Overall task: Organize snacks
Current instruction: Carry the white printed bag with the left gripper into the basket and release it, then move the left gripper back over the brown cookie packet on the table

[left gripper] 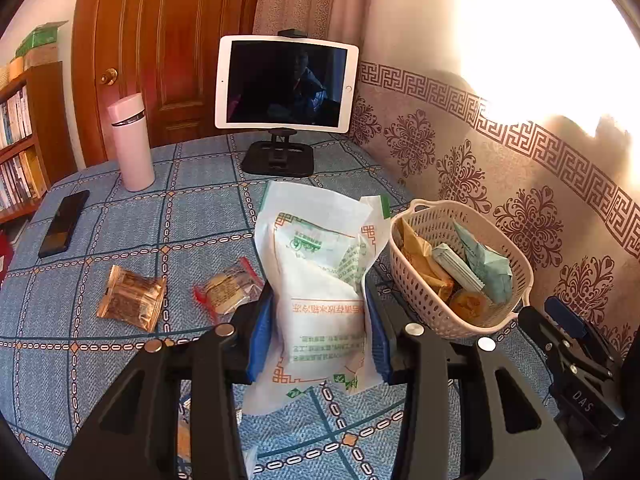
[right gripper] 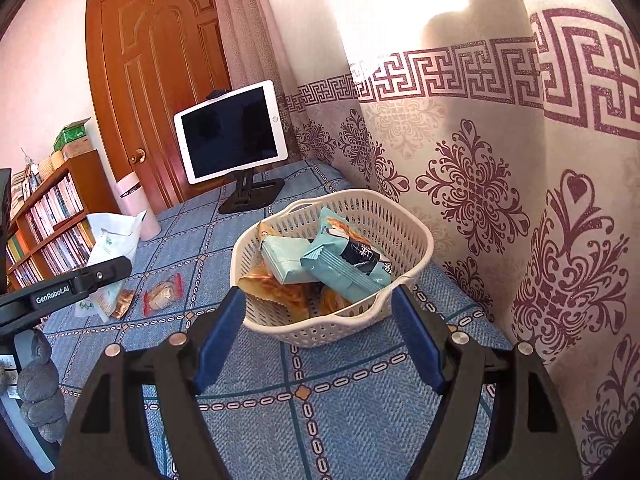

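Left gripper (left gripper: 320, 320) jaws clamped on white snack bag (left gripper: 320, 280) with green and orange print, bag lifted above blue checked counter (left gripper: 120, 368), just left of white plastic basket (left gripper: 520, 268). Right gripper (right gripper: 320, 328) jaws open, nothing between pads, tips flanking basket's near rim. Basket holds teal packets (right gripper: 344, 264) and orange-wrapped pastries (right gripper: 280, 292). Two small wrapped snacks (left gripper: 132, 298) lie loose on counter. Tablet (left gripper: 286, 82) on stand and pink bottle (left gripper: 132, 142) behind.

Left wrist view is aimed down along its fingers (left gripper: 262, 320) over the tabletop (left gripper: 120, 220), close. Right wrist view is angled likewise from the right. Basket (left gripper: 424, 304), tablet (left gripper: 286, 82), door (left gripper: 160, 40) are shared.
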